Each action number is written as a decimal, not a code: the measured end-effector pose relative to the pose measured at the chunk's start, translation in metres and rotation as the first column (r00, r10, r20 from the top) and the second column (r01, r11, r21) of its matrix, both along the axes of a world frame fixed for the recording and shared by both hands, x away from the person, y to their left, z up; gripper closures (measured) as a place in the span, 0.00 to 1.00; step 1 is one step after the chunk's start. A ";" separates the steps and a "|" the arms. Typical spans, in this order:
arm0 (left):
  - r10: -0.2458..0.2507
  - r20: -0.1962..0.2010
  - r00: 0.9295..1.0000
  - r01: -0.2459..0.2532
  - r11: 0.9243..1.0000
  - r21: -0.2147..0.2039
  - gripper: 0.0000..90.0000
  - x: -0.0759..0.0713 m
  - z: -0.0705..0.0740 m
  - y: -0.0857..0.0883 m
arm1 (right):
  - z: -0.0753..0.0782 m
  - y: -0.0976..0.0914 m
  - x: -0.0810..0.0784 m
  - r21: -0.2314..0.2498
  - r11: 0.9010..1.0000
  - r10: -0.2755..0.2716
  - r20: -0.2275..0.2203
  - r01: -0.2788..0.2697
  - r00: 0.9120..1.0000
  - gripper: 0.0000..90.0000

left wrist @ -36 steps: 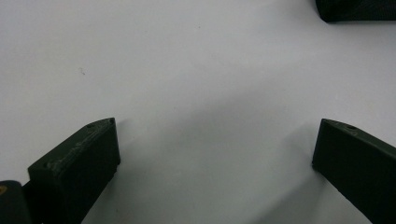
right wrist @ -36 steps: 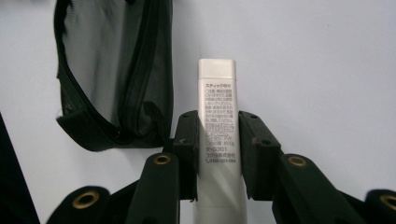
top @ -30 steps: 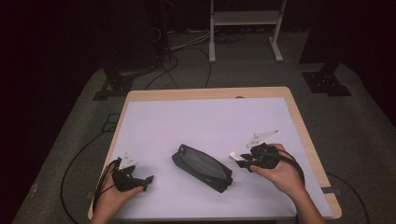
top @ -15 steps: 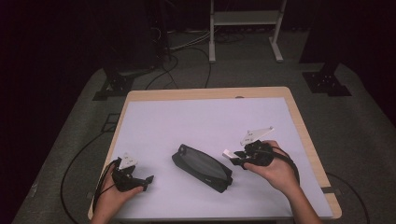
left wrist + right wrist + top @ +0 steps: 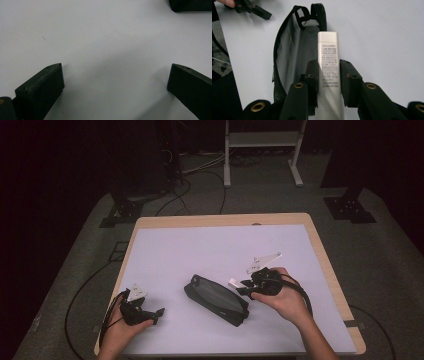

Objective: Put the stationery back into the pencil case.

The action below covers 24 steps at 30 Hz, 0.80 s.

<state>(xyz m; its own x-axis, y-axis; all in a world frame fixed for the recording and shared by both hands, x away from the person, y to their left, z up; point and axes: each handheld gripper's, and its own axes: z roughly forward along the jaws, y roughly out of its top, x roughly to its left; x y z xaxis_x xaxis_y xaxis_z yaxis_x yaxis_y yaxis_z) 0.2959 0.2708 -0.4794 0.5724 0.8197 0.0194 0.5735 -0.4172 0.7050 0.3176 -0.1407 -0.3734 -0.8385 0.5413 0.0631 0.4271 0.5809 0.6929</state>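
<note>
Since the earlier frame the right gripper has shifted a little toward the table's middle, bringing the white stick it holds closer over the black pouch; the left gripper has kept its place near the table's front left. In the right gripper view the jaws are clenched on the glue stick, one pad against each long side. The stick is a slim white tube with a flat, squared-off end and a block of small dark printed text running down its face; its end points toward the pouch's open mouth. The pouch lies on the pale table surface at a slant, roughly at the middle front, a dark soft case with a mesh-like grey inner lining and a black edge binding. In the left gripper view the jaws stand released and wide apart over bare table, with nothing between them, and one corner of the pouch is at the upper right.
</note>
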 end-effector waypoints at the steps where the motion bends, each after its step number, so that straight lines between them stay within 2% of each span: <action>1: 0.000 0.000 1.000 0.000 1.000 0.000 0.00 0.000 0.000 0.000 | 0.000 0.001 0.000 0.000 1.000 0.002 -0.001 -0.002 1.000 0.77; 24: -0.001 -0.003 1.000 0.001 1.000 0.000 0.00 0.000 0.000 0.000 | -0.003 0.042 0.006 0.004 0.999 0.040 -0.023 -0.040 0.999 0.77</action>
<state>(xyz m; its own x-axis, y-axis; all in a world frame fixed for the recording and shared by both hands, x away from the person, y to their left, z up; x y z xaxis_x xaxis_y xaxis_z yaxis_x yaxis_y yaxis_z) 0.2959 0.2709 -0.4792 0.5730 0.8194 0.0176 0.5752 -0.4174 0.7035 0.3240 -0.0989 -0.3768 -0.8576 0.5073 0.0851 0.4199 0.5950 0.6853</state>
